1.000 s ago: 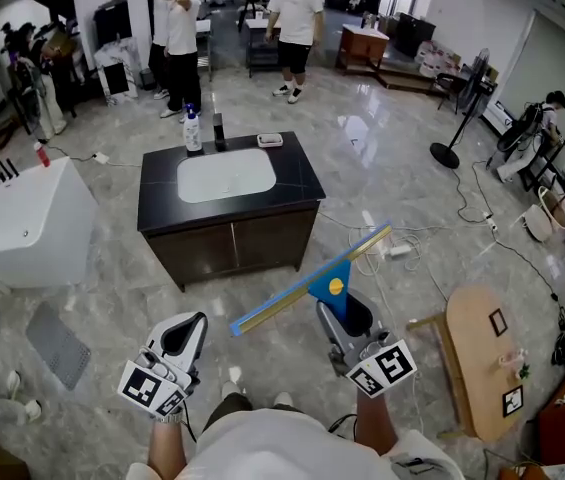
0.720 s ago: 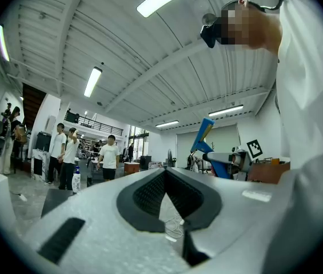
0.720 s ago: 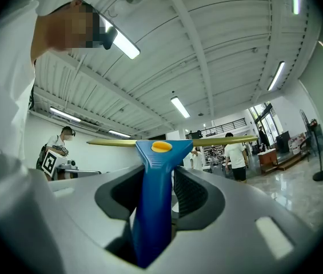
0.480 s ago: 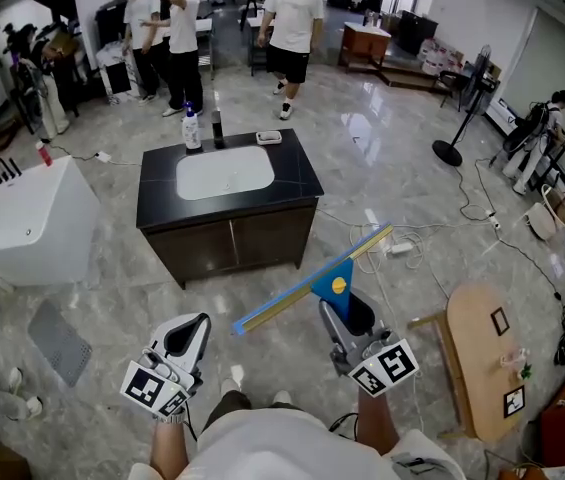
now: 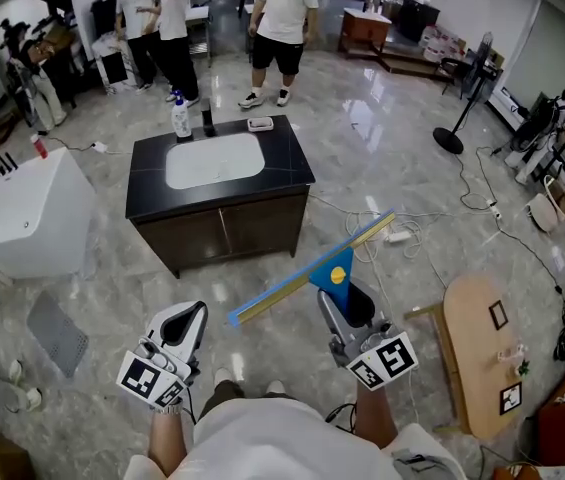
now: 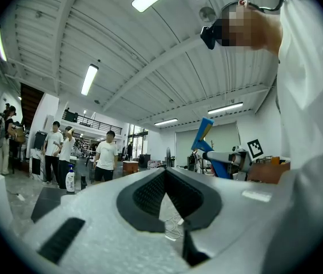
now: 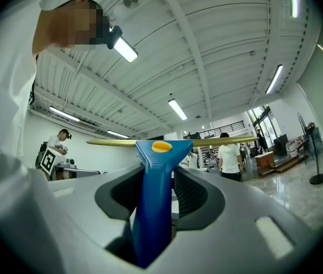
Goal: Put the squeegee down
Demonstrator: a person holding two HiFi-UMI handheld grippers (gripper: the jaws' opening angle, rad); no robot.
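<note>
Right gripper (image 5: 347, 306): roughly level, nose slightly up, jaws clamped on squeegee (image 5: 334, 277) blue handle; blade crosswise, in air over floor (image 5: 382, 158), off near right corner of vanity cabinet (image 5: 222, 230).
Left gripper (image 5: 188, 323): level, jaws pressed together, empty.
Marker cube (image 5: 382, 360): square codes only. Bottle (image 5: 179, 118) at countertop far left corner, label too small to read.
Room: grey polished tile, white sink (image 5: 214, 160), wooden table (image 5: 482, 358) at right, people (image 5: 282, 8) beyond.
</note>
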